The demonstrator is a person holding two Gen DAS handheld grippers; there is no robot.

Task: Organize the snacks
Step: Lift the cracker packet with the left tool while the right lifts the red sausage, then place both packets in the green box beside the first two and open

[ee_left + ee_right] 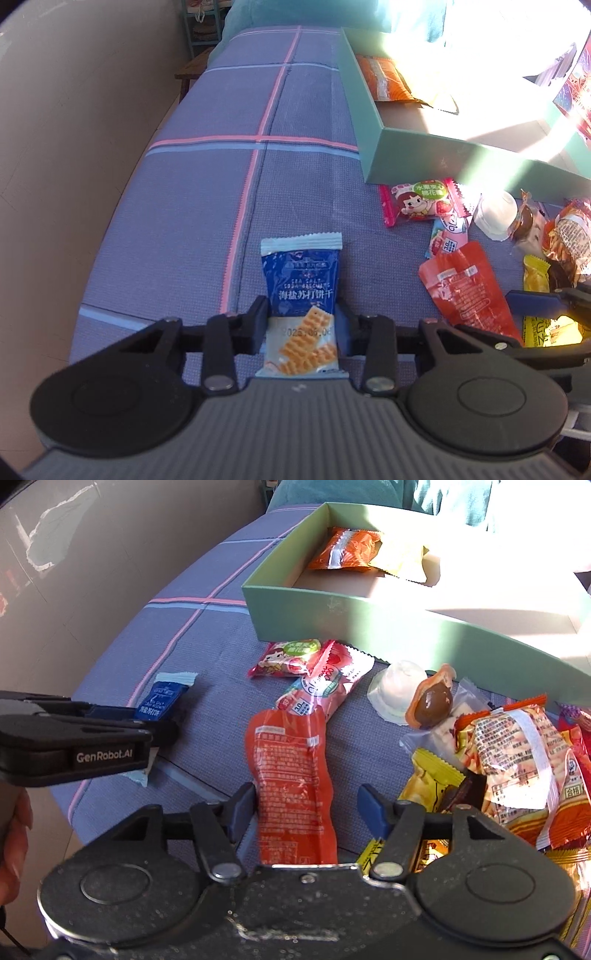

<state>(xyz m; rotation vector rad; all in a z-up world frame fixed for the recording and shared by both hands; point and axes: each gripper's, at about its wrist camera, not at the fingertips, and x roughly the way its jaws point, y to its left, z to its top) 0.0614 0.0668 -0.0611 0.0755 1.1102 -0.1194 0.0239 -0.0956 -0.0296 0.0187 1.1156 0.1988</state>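
Note:
My left gripper (301, 314) is shut on a blue sea-salt cracker packet (301, 280), its jaws pressing both sides just above the purple checked cloth; the packet also shows in the right wrist view (162, 698). My right gripper (306, 805) is open around a long red pouch (291, 775) that lies on the cloth between its jaws. A green box (369, 620) stands beyond, holding an orange packet (343, 550) and a yellow packet (400, 563). The box also shows in the left wrist view (424, 158).
Loose snacks lie in front of the box: a pink candy packet (288, 657), a pink tube (325, 690), a clear jelly cup (395, 690), a chocolate sweet (432, 701) and a heap of wrappers (517, 757). The cloth's left edge drops to the floor (55, 147).

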